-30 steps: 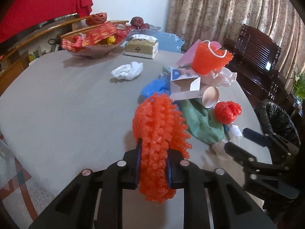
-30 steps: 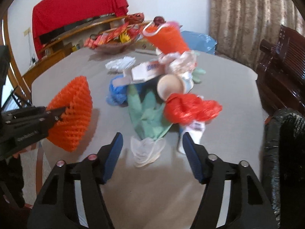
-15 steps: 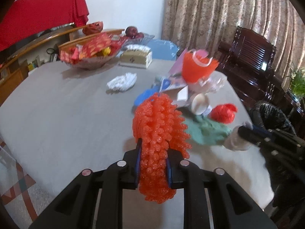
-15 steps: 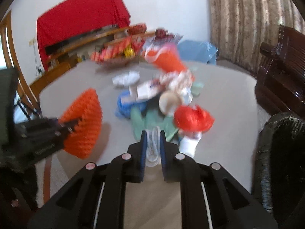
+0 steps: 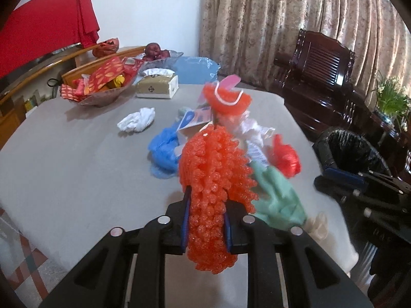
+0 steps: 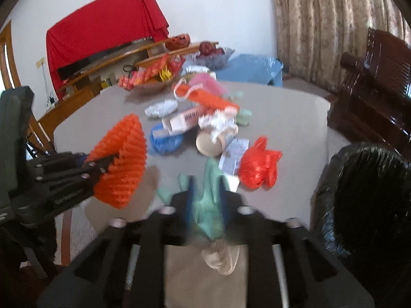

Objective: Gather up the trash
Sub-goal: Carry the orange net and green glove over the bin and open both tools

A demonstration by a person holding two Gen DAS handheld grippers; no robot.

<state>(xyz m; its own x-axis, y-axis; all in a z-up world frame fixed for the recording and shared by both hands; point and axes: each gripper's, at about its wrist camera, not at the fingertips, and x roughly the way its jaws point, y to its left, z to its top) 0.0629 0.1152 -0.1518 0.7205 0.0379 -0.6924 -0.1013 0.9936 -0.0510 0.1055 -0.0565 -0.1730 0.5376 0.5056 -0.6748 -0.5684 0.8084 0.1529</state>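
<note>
A white wall (image 5: 149, 10) stood at twelve o'clock, patterned curtains (image 5: 269, 15) at one, a dark wooden chair (image 5: 321, 66) at two.

Two orange foam nets: one (image 5: 215, 179) in tool, one (image 5: 227, 98) atop pile. One red plastic bag (image 5: 286, 157). One blue bag (image 5: 164, 151). One green glove (image 5: 278, 196). One white tissue wad (image 5: 137, 120). One tissue box (image 5: 157, 86). One snack bowl (image 5: 100, 87). One black bin (image 5: 352, 151). Two tools: left (image 5: 206, 220), right (image 6: 205, 200).

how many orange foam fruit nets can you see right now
2. One foam net is clamped in the left gripper; the other sits on the trash pile. More may be hidden underneath.
</note>
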